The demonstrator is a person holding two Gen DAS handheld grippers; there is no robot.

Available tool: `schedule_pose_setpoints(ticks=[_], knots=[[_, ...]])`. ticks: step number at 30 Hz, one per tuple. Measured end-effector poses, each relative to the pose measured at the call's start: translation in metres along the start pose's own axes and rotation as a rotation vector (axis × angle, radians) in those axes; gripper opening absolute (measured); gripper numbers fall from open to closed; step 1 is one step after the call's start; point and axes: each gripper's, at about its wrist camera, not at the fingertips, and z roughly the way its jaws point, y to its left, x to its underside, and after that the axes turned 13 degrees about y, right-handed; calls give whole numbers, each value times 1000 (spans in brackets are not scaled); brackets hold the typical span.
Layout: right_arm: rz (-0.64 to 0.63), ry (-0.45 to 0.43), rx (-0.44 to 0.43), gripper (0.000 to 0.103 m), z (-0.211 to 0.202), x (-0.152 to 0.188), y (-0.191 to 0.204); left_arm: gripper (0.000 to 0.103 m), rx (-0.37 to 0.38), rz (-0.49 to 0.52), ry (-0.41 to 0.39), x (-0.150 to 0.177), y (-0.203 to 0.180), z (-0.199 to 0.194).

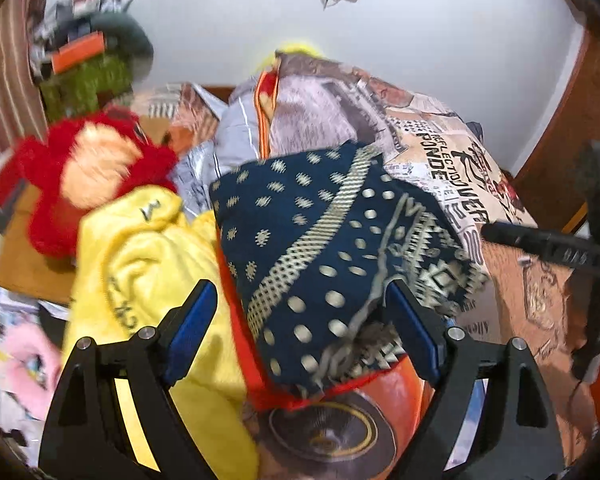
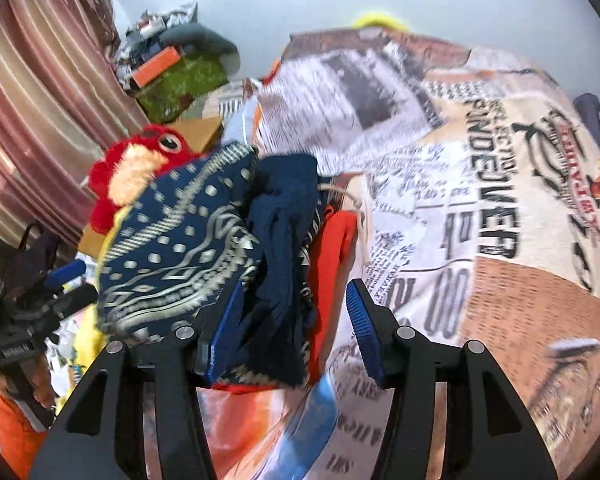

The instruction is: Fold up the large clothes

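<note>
A navy cloth with cream dots and borders and an orange lining (image 1: 320, 240) lies bunched on a heap on the bed. My left gripper (image 1: 306, 320) stands wide open around its near end; the blue pads (image 1: 414, 320) flank the cloth without squeezing it. In the right wrist view the same navy cloth (image 2: 172, 256) hangs in a dark fold between the jaws of my right gripper (image 2: 294, 330). The fold rests against the left pad (image 2: 224, 332), while the right pad stands clear of it. The right gripper's black body (image 1: 548, 246) shows at the right edge of the left wrist view.
A newspaper-print blanket (image 2: 460, 200) covers the bed to the right. A yellow garment (image 1: 148, 260) and a red plush toy (image 1: 92, 172) lie to the left. A striped curtain (image 2: 32, 120), a clutter pile (image 2: 176, 64) and a wooden door (image 1: 572, 120) border the scene.
</note>
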Motion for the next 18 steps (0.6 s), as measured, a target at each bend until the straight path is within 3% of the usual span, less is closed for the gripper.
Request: schedule_pose_setpoints(ticks=[3,8,18], knots=[[-24,-64,3,50,-34,9,11,86,-45,21,-58,10,-18,-36],[-72,-183,-25,50,-98,28,41,86,-52,18,-198,24,-45,-114],[-202,-522,-44,50,-241,109,107,86,-102,64,-532,88,-112,-259]])
